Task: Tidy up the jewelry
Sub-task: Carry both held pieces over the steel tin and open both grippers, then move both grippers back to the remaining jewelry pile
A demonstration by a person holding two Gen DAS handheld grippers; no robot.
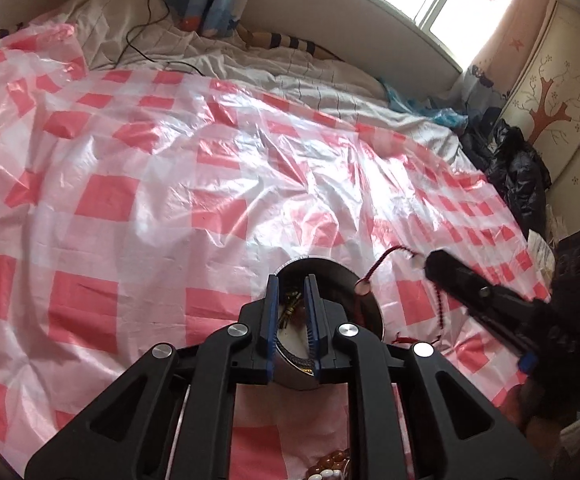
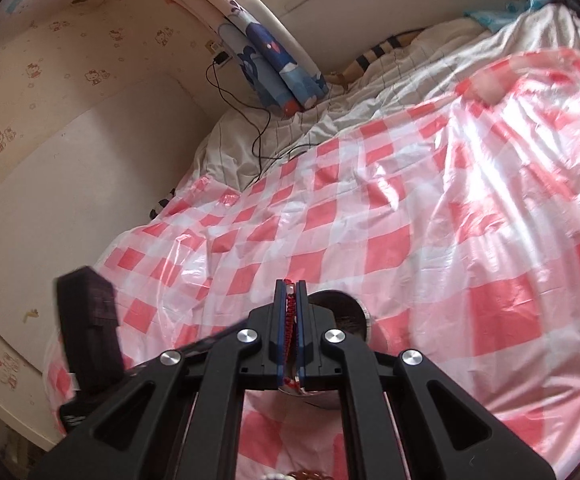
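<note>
We count one metal cup [image 1: 363, 304], one red cord bracelet [image 1: 373, 270] at its two o'clock, two grippers [image 1: 293, 280] [image 2: 290, 285], one checked sheet [image 1: 138, 184].

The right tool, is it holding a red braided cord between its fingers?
Yes, the right tool is shut on the red braided cord, which shows pinched between its blue pads in the right wrist view.

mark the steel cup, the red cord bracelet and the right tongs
steel cup [image 1: 353, 280]: left wrist view, inner wall near the rim
red cord bracelet [image 1: 381, 260]: left wrist view, loop hanging above the cup
right tongs [image 2: 290, 300]: right wrist view, between fingertips, shut on the bracelet
</note>
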